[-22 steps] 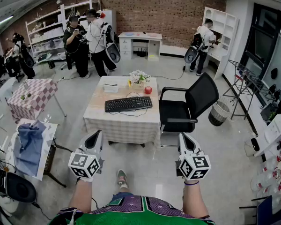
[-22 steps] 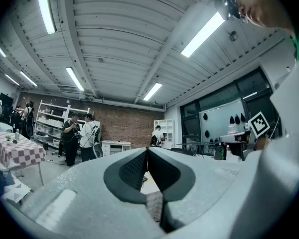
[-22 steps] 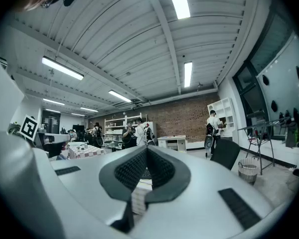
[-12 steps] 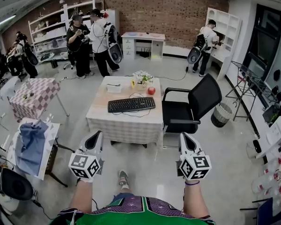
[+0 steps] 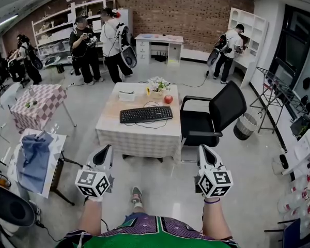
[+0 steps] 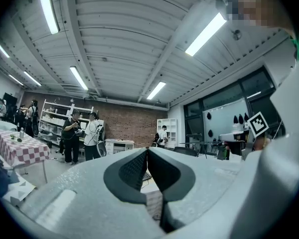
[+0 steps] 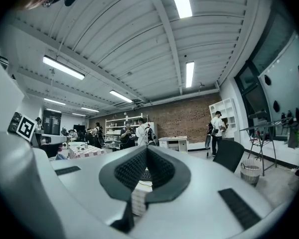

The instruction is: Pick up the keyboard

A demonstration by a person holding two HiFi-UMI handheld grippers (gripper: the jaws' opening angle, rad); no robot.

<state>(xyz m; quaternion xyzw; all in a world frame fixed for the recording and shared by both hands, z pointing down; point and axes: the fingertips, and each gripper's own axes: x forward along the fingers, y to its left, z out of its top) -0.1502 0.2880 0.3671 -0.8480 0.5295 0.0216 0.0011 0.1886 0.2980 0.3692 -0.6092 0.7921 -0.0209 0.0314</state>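
Because the person stands well back from the tabletop (image 5: 138,134), neither tool can reach anything yet. The left gripper (image 5: 106,150) and the right gripper (image 5: 202,151) are held level and side by side, aimed at the tabletop's near edge, which reads as a carrying pose for the approach. The left fingers (image 6: 133,169) are clenched tip to tip with nothing between them, and the right fingers (image 7: 162,172) are pressed together and empty likewise; I judge they must spread before any grasp. The keyboard (image 5: 146,114) lies flat across the middle of the tabletop, long side toward the person, its cable (image 5: 144,124) looping on the tabletop beside it. That broadside lie would suit one gripper at each end. A red apple (image 5: 168,99), flowers (image 5: 156,85) and a small white box (image 5: 126,95) sit toward the tabletop's far edge, while a black chair (image 5: 212,115) stands at the tabletop's right side.
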